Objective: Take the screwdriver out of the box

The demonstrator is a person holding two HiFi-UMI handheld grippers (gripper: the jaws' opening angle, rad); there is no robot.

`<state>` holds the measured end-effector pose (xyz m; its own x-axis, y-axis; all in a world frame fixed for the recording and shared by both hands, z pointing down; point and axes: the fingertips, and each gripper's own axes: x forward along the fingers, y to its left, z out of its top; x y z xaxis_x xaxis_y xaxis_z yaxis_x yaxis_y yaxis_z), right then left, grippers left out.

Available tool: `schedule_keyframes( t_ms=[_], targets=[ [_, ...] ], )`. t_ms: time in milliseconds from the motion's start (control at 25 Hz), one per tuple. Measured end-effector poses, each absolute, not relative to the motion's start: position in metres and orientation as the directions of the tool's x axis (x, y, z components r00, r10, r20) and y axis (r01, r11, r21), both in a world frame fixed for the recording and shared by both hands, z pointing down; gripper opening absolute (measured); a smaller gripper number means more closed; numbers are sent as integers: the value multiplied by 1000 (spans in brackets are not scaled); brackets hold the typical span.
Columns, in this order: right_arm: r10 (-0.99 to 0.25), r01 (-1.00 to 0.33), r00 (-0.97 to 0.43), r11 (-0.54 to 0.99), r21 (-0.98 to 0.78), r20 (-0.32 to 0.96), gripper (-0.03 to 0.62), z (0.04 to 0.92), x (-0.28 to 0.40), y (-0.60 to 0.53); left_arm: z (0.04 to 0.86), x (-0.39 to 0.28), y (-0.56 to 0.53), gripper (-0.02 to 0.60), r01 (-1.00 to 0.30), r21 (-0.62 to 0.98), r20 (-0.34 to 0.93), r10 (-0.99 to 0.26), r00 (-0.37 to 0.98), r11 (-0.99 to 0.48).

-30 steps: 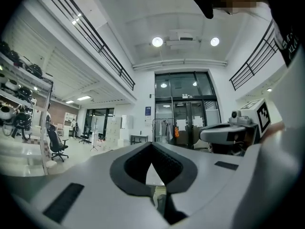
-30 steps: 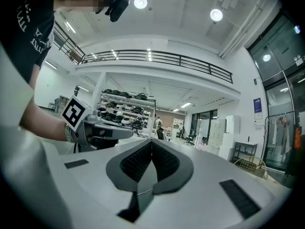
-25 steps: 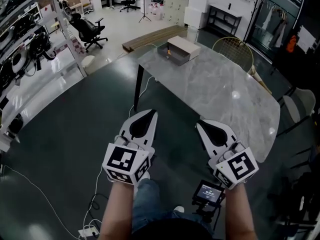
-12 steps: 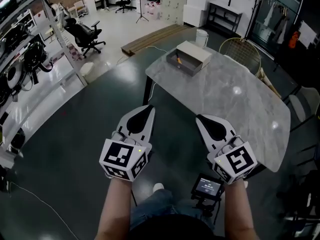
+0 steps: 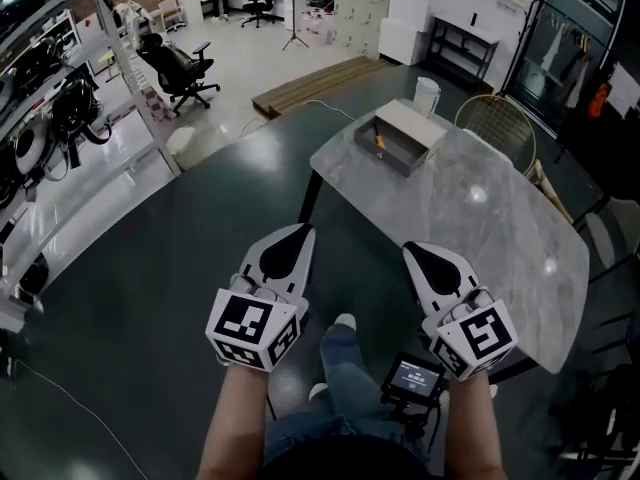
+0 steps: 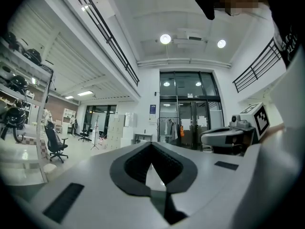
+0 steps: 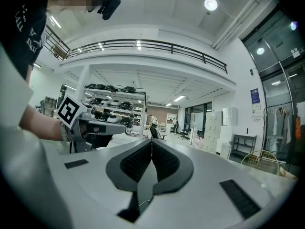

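An open grey box (image 5: 388,149) with a beige lid part (image 5: 418,124) sits at the far corner of the marble table (image 5: 480,230). A small orange thing, likely the screwdriver (image 5: 379,139), shows inside it. My left gripper (image 5: 303,228) and right gripper (image 5: 410,249) are held level side by side over the dark floor, well short of the box. Both are shut and hold nothing. In the left gripper view the left gripper (image 6: 151,144) has its tips together, and the right gripper (image 7: 151,141) looks the same in its own view.
A white bucket (image 5: 427,95) and a gold wire chair (image 5: 497,120) stand behind the table. An office chair (image 5: 180,63) and shelving (image 5: 50,118) are at the left, wooden planks (image 5: 310,84) lie on the floor beyond. My leg and shoe (image 5: 342,326) show below.
The table and box have come nearer and shifted right in the head view as I walk forward. Both grippers stay shut and side by side. A shoe has stepped into view.
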<state>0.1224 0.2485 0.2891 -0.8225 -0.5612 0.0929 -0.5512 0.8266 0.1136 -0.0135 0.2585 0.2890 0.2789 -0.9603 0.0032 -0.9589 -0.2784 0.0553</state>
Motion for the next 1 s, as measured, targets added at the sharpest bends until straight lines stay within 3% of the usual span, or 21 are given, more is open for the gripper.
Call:
schedule_keyframes(
  t_ms=[440,1000],
  targets=[
    [-591,-588,-802,807,58,88,26,304,94,144,289,-61,159,11,-965,11,11,-965,262,-261],
    [-684,-685,-726,729,17,75,26,306,71,-50,287,-83,-45,11,-923,-10,46,-923,383,-384]
  ],
)
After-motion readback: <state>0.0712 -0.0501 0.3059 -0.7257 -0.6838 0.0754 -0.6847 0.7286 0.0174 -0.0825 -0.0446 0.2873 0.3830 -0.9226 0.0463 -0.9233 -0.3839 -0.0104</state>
